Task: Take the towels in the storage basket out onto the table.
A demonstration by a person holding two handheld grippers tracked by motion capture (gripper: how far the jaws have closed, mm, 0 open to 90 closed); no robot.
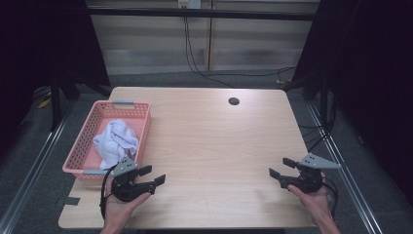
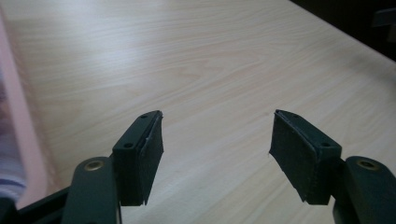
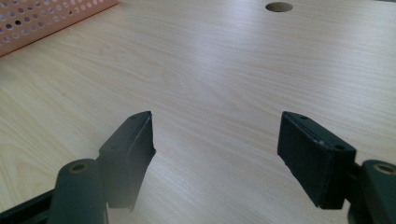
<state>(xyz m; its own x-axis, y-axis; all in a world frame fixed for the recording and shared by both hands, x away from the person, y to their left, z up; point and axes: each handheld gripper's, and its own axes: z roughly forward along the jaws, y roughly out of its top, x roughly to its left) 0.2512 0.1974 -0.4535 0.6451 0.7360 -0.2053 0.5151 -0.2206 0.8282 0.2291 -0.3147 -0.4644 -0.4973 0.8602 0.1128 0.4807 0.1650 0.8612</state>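
Left gripper sits at the table's near-left corner, jaws apart w/ nothing between them, just beside the pink basket. White cloth lies bunched inside the basket, apart from both grippers. Right gripper is near the table's right edge, well apart from the basket, jaws wide and empty over bare wood.

Edges cutting things off

The pink basket is blurring at the left gripper view's edge; the frame is cropping the cloth inside it.
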